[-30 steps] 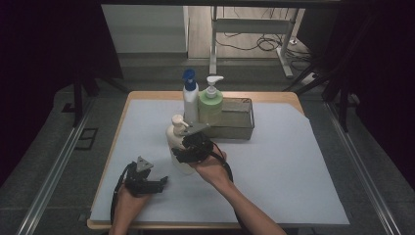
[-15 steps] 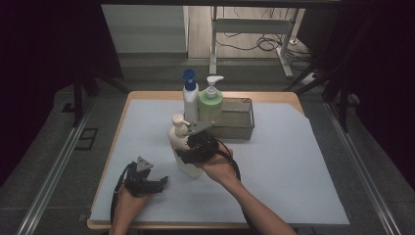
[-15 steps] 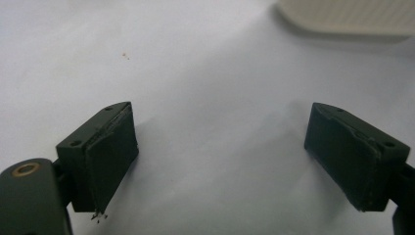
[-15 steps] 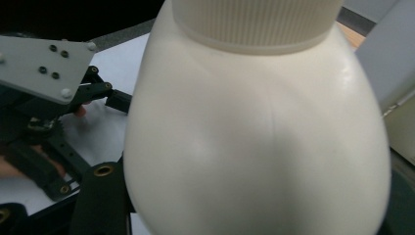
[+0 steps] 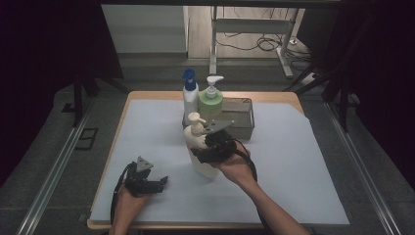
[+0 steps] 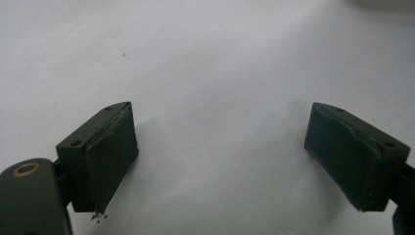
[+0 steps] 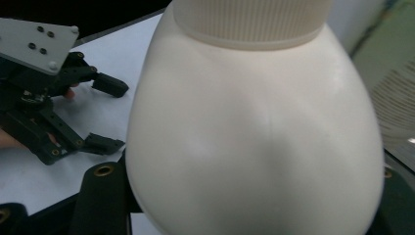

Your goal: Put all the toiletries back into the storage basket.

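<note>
A cream pump bottle stands upright mid-table on the white sheet, and its rounded body bulges large in the right gripper view. My right gripper is shut on the bottle's body from the right side, one black jaw on each flank. My left gripper rests near the table's front left, well apart from the bottle. Its jaws stand wide open over bare white sheet, nothing between them. The left gripper is also seen beyond the bottle in the right gripper view.
A white bottle with a blue cap and a green pump bottle stand at the back, next to a dark wire basket. The white sheet covers the wooden table, which drops off to grey floor on all sides.
My right gripper has carried the cream bottle a little to the right, toward the basket. The left gripper has stayed where it was, open.
</note>
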Action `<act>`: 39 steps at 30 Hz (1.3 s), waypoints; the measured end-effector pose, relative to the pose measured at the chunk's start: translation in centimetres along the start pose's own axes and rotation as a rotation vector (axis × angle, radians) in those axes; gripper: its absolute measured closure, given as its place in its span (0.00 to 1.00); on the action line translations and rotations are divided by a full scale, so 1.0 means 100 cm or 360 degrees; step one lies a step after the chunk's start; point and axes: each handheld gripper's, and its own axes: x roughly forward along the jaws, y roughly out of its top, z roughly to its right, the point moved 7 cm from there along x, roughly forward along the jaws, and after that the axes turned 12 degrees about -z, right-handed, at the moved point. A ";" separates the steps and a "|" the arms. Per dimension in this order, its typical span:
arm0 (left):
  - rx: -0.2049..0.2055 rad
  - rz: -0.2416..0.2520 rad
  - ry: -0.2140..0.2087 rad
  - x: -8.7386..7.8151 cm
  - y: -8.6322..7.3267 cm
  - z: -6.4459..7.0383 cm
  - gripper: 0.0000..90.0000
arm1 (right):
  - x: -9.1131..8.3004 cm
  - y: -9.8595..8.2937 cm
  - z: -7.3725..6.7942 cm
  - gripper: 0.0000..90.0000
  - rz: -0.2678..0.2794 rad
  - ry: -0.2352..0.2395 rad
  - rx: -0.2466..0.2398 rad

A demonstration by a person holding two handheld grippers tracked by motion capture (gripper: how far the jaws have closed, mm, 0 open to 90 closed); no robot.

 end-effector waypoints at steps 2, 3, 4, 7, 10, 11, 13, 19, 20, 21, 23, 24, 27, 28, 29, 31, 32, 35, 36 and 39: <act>0.0000 0.0000 0.0001 0.000 0.000 0.000 0.13 | -0.005 -0.004 0.005 0.41 0.0006 -0.0013 0.0007; 0.0000 0.0000 0.0000 0.000 0.000 0.000 0.13 | -0.006 -0.006 0.007 0.41 0.0007 -0.0017 0.0011; -0.0002 0.0002 -0.0001 0.000 0.000 0.000 0.13 | -0.008 -0.008 0.009 0.41 0.0010 -0.0021 0.0018; -0.0001 0.0002 0.0000 0.000 0.000 0.000 0.13 | -0.014 -0.014 0.016 0.41 0.0006 -0.0036 0.0037; -0.0002 0.0002 0.0000 0.000 0.000 0.000 0.13 | -0.019 -0.019 0.022 0.41 0.0003 -0.0057 0.0051; -0.0002 0.0002 0.0000 0.000 0.000 0.000 0.13 | -0.021 -0.021 0.024 0.41 0.0004 -0.0060 0.0057; -0.0002 0.0002 0.0000 0.000 0.000 0.000 0.13 | -0.026 -0.024 0.030 0.41 0.0012 -0.0063 0.0075; -0.0002 0.0002 0.0000 0.000 0.000 0.000 0.13 | -0.036 -0.031 0.042 0.41 0.0022 -0.0077 0.0117; -0.0002 0.0002 0.0000 0.000 0.000 0.000 0.13 | -0.038 -0.033 0.044 0.41 0.0019 -0.0083 0.0117; -0.0002 0.0002 0.0000 0.000 0.000 0.000 0.13 | -0.040 -0.034 0.046 0.41 0.0016 -0.0093 0.0119; -0.0002 0.0002 0.0000 0.000 0.000 0.000 0.13 | -0.043 -0.036 0.050 0.41 0.0013 -0.0110 0.0125; -0.0001 0.0002 0.0000 0.000 0.000 0.000 0.13 | -0.045 -0.037 0.052 0.41 0.0010 -0.0114 0.0127; -0.0002 0.0002 0.0000 0.000 0.000 0.000 0.13 | -0.051 -0.040 0.058 0.41 0.0011 -0.0122 0.0150; -0.0001 0.0002 0.0000 0.000 0.000 0.000 0.13 | -0.053 -0.040 0.060 0.41 0.0011 -0.0124 0.0156; -0.0002 0.0002 0.0000 0.000 0.000 0.000 0.13 | -0.055 -0.041 0.063 0.41 0.0012 -0.0129 0.0165; -0.0001 0.0001 0.0000 0.000 0.000 0.000 0.13 | -0.059 -0.043 0.066 0.41 0.0012 -0.0139 0.0176; -0.0002 0.0003 0.0000 0.000 0.000 0.000 0.13 | -0.060 -0.044 0.069 0.41 0.0013 -0.0147 0.0183; -0.0002 0.0004 0.0001 0.000 0.000 0.000 0.13 | -0.065 -0.046 0.076 0.41 0.0017 -0.0160 0.0210; -0.0002 0.0005 0.0001 0.000 0.000 0.000 0.13 | -0.066 -0.047 0.079 0.41 0.0021 -0.0161 0.0221; -0.0002 0.0004 0.0001 0.000 0.000 0.000 0.13 | -0.070 -0.047 0.085 0.41 0.0029 -0.0173 0.0242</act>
